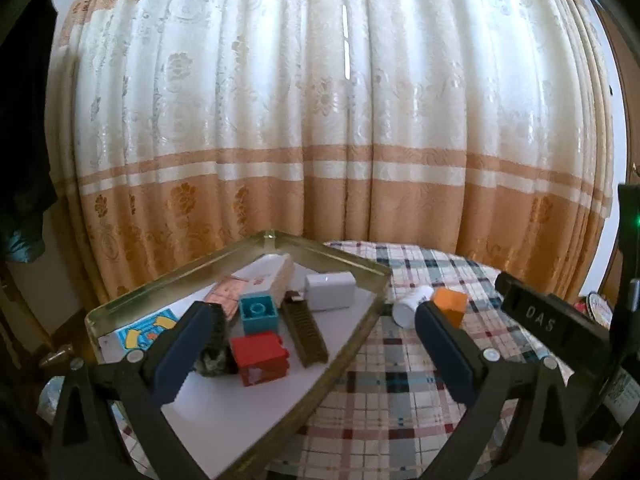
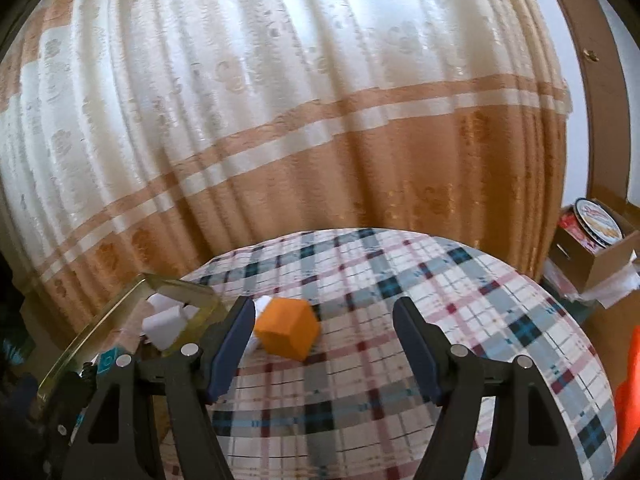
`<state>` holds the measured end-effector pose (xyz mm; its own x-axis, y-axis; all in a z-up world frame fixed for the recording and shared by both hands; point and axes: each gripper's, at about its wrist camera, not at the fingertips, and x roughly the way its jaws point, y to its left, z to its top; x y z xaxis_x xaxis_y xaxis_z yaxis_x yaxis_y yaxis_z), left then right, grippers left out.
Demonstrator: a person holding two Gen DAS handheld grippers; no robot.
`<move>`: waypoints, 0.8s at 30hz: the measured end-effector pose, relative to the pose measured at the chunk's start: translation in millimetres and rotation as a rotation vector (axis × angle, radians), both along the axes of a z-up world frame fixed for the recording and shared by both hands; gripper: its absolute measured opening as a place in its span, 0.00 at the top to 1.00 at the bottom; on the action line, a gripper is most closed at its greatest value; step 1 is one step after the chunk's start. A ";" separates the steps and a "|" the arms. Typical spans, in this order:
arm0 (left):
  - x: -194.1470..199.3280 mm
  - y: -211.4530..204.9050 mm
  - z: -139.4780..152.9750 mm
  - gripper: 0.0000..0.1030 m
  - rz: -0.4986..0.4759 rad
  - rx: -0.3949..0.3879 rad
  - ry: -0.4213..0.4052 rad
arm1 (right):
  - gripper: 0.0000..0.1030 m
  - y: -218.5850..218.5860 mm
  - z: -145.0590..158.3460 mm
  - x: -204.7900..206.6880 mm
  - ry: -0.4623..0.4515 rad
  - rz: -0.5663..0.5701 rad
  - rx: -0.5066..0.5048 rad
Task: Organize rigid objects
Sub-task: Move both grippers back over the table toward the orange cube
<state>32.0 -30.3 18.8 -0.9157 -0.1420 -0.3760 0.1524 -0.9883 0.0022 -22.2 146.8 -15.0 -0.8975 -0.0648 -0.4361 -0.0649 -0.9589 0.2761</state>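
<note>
Left wrist view: the tray point(image 1: 344, 258) holds the sorted pieces, with a red block point(image 1: 260, 356) at 6 o'clock and a teal block point(image 1: 258, 312), comb point(image 1: 305, 330) and white box point(image 1: 330, 290) behind it. The left gripper point(image 1: 312, 320) hangs wide and empty over the tray's near rim. An orange cube point(image 2: 287, 328) lies loose on the cloth point(image 2: 400, 320) at the tray's 3 o'clock, touching a white bottle point(image 1: 410, 306). The right gripper point(image 2: 324, 324) is spread wide towards the cube, probably to collect it.

daylight thru backlit curtain point(image 1: 320, 120), soft blur, heavy fisheye warp w/ dark corners.
</note>
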 end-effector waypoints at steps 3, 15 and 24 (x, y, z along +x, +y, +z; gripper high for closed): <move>0.6 10.3 -3.4 0.01 -0.009 -0.027 -0.032 | 0.29 3.8 -0.7 3.2 0.000 -0.020 0.011; 10.3 23.6 -12.6 0.01 -0.064 0.019 -0.075 | 0.29 18.5 -8.7 3.3 -0.050 -0.059 0.004; 13.3 33.9 -10.2 0.01 -0.116 0.013 -0.093 | 0.29 30.9 -8.5 8.4 -0.048 -0.074 0.014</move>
<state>45.3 3.6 8.7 -0.8869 -0.0317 -0.4610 0.0366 -0.9993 -0.0018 -13.9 177.6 -23.5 -0.8778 0.0073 -0.4790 -0.1485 -0.9548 0.2574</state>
